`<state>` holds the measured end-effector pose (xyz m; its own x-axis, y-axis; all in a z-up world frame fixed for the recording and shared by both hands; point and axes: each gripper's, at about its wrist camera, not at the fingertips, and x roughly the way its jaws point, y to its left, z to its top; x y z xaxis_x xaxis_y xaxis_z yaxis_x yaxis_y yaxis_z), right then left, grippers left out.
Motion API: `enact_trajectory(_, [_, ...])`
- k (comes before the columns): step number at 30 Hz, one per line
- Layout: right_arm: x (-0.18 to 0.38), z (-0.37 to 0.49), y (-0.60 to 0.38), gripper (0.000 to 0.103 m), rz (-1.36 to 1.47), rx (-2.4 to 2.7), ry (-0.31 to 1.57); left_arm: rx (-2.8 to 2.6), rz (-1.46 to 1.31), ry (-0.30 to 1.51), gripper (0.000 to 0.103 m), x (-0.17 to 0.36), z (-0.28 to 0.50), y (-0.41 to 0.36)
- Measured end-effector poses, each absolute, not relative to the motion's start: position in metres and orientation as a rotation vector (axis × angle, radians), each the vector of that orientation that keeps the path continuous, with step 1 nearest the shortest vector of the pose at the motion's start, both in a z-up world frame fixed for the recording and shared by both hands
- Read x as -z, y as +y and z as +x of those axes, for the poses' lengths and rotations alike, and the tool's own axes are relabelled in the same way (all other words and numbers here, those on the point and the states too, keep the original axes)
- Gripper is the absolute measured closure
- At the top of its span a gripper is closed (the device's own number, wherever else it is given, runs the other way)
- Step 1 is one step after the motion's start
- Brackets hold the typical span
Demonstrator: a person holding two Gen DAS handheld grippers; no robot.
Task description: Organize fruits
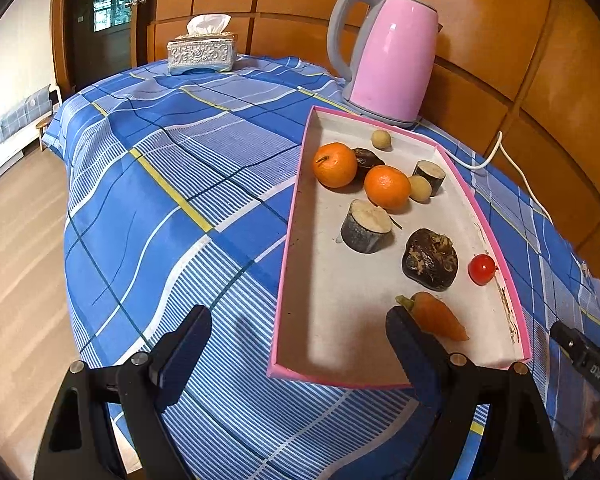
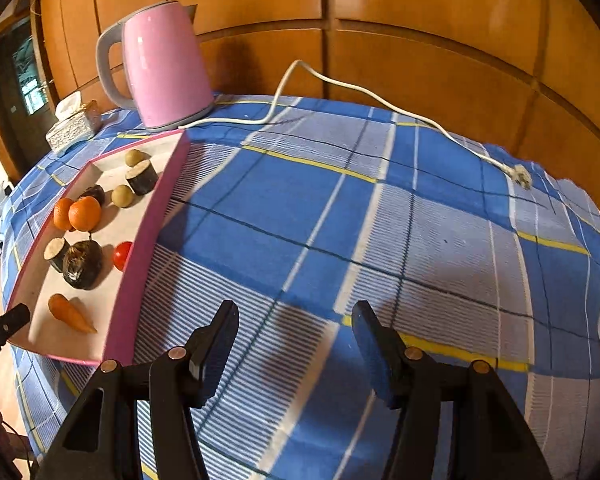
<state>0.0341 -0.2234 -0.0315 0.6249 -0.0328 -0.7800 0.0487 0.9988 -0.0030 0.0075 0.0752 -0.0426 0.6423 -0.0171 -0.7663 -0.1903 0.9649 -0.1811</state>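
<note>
Pink-rimmed shallow cardboard tray (image 1: pixel 292 216) on the blue checked tablecloth (image 1: pixel 172 184) holds the fruits, the small orange carrot (image 1: pixel 440 316) nearest. Both the left gripper (image 1: pixel 296 344) and right gripper (image 2: pixel 296 340) are held apart and empty. The carrot is probably best approached squarely across its middle.

glossy plastic kettle (image 1: pixel 392 48); cloth tablecloth (image 1: pixel 172 184)
</note>
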Motion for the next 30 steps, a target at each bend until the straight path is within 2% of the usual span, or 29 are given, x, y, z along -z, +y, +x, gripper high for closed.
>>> enact_trajectory(9, [0.043, 0.017, -0.224, 0.043, 0.016, 0.088, 0.906, -0.092, -0.235, 0.845, 0.014, 0.038, 0.003, 0.071])
enact_trajectory(13, [0.038, 0.009, -0.209, 0.036, -0.029, 0.079, 0.869, -0.077, -0.216, 0.797, 0.013, 0.028, -0.003, 0.066])
enact_trajectory(19, [0.018, 0.000, -0.178, 0.031, -0.096, 0.044, 0.769, -0.090, -0.177, 0.697, 0.001, 0.008, -0.016, 0.064])
enact_trajectory(23, [0.009, -0.006, -0.159, 0.030, -0.129, 0.031, 0.726, -0.091, -0.131, 0.647, 0.000, -0.002, -0.023, 0.059])
enact_trajectory(30, [0.008, -0.010, -0.156, 0.030, -0.125, 0.065, 0.726, -0.064, -0.155, 0.683, 0.000, -0.001, -0.024, 0.062])
